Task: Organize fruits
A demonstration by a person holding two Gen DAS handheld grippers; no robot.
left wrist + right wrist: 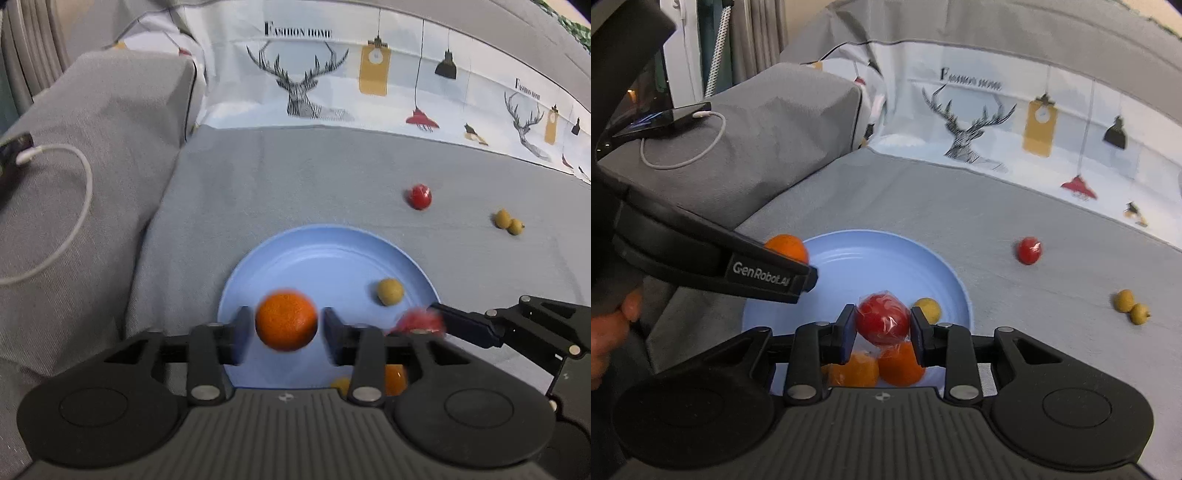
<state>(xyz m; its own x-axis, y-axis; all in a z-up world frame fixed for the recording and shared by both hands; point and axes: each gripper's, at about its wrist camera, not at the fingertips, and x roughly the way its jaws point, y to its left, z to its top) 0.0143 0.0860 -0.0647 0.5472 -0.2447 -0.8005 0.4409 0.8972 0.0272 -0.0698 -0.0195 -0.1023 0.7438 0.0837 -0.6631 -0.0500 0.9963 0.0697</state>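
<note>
Presently the left tool is standing apart around the orange, pads clear; the right tool is flanking the wrapped red fruit, contact uncertain, both directly above the blue plate.

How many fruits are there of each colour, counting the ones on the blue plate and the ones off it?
Orange fruits: 3
Red fruits: 2
Yellow-green fruits: 3
Total: 8
</note>
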